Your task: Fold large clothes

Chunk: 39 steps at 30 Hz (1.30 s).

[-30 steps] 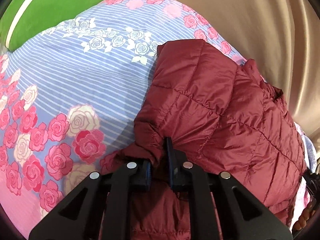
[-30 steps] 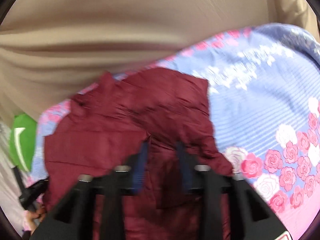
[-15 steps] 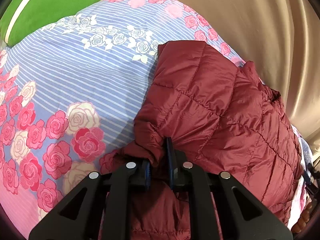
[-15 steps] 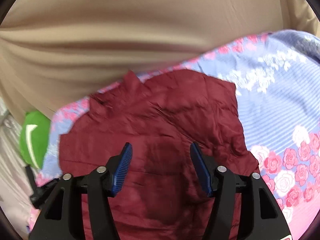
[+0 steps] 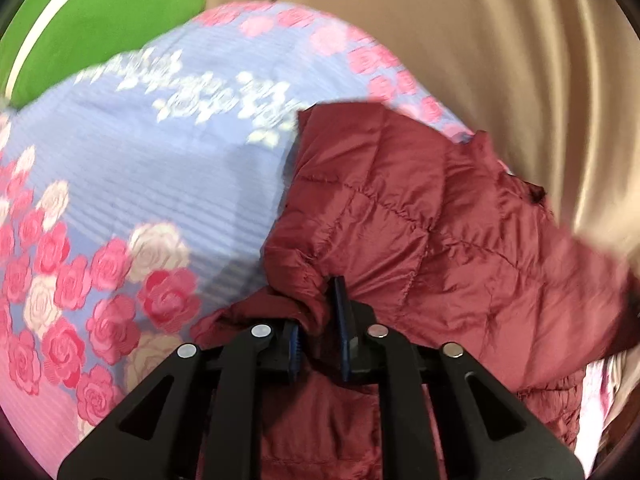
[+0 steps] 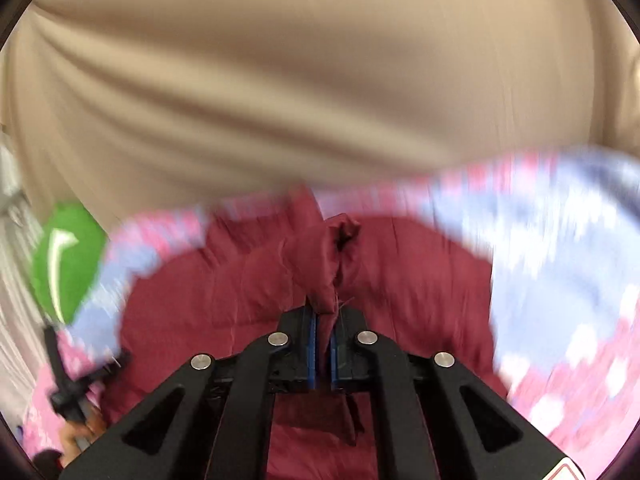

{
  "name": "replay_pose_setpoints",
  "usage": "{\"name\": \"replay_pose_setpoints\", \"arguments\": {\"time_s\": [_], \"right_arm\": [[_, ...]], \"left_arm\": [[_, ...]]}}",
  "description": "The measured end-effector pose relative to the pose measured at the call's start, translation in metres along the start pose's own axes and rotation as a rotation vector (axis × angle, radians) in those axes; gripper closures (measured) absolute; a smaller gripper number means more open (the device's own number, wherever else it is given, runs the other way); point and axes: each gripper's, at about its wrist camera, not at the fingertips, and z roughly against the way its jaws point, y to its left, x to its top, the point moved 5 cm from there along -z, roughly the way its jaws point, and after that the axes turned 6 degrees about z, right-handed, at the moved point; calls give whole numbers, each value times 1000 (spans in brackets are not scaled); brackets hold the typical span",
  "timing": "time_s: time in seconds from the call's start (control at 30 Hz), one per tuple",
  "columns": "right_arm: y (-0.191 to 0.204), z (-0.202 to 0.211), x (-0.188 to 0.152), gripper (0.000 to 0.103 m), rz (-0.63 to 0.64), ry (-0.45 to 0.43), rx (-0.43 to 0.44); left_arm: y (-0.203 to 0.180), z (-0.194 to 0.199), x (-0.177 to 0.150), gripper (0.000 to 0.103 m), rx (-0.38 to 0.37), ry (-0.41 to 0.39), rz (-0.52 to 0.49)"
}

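Both grippers pinching maroon jacket (image 5: 420, 216), bedspread (image 5: 160, 184) seemingly beneath

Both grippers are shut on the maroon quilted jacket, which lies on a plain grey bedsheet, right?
Not quite: the bedsheet is not plain grey but blue-striped with pink and white roses, as the left wrist view shows. The left gripper and right gripper are indeed both shut on the maroon quilted jacket.
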Motion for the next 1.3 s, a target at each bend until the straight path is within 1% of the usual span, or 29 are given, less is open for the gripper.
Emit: {"name": "replay_pose_setpoints", "arguments": {"time_s": [0.03,0.07,0.1,0.13,0.17,0.2,0.23,0.27,0.3,0.33,0.4,0.43,0.47,0.5,0.53,0.57,0.63,0.7,0.8,0.9,0.93,0.97,1.0,1.07,1.1,1.17,1.23,1.27,1.3], "right_arm": [[-2,8,9,99,1,-40,-12],[-6,7,10,99,-2,-44,-23],[-15,-4,5,99,-8,-10,-53],[-25,-21,-6,99,-7,46,-98],[-36,-41,-23,99,0,119,-143],[-49,-68,-46,99,3,220,-180],[-57,-86,-66,98,-4,284,-186],[-61,-95,-77,99,-9,299,-172],[-59,-92,-77,99,6,272,-182],[-57,-89,-74,98,9,277,-198],[-56,-76,-65,90,-13,263,-232],[-57,-66,-59,89,-25,240,-253],[-56,-54,-51,85,-40,203,-272],[-52,-36,-41,81,-58,148,-285],[-45,-25,-35,81,-57,114,-278],[-34,-17,-27,81,-42,93,-246],[12,-15,-16,81,50,91,-155],[66,-29,-16,79,172,135,-71],[137,-68,-30,77,261,218,68],[182,-119,-52,77,293,315,127],[190,-132,-61,77,301,343,132],[196,-143,-67,77,318,358,122],[198,-155,-73,79,347,365,98],[191,-166,-79,86,372,367,94],[176,-166,-75,93,356,355,100],[134,-162,-61,103,294,339,78],[76,-153,-48,103,191,330,36],[41,-145,-40,103,148,317,-40],[20,-138,-37,103,119,307,-83]], "left_arm": [[-6,-2,-1,89,2,4,-29],[-11,-4,-3,89,10,14,-56],[-16,-9,-5,89,35,32,-84],[-19,-13,-7,89,54,46,-99],[-19,-15,-7,89,64,53,-102],[-19,-15,-7,88,63,56,-99],[-19,-16,-7,88,56,61,-96],[-19,-16,-7,87,52,65,-92],[-18,-17,-7,87,51,68,-89],[-17,-17,-6,88,49,69,-84],[-17,-18,-6,87,49,72,-79],[-17,-17,-6,87,50,71,-81],[-17,-17,-6,87,54,70,-85],[-19,-17,-6,87,63,68,-93],[-19,-17,-6,87,73,66,-103],[-22,-18,-6,87,86,63,-114],[-27,-19,-8,87,114,57,-138],[-30,-20,-9,86,139,52,-158],[-30,-21,-9,86,148,51,-163],[-29,-22,-9,86,143,55,-157],[-28,-22,-9,86,142,56,-156],[-27,-23,-9,86,140,56,-153],[-26,-23,-9,86,138,58,-150],[-25,-23,-8,85,128,61,-144],[-24,-23,-8,85,119,64,-137],[-22,-23,-8,82,100,71,-127],[-22,-23,-8,78,94,74,-129],[-23,-23,-8,78,98,74,-134],[-24,-22,-8,78,103,74,-142]]}}
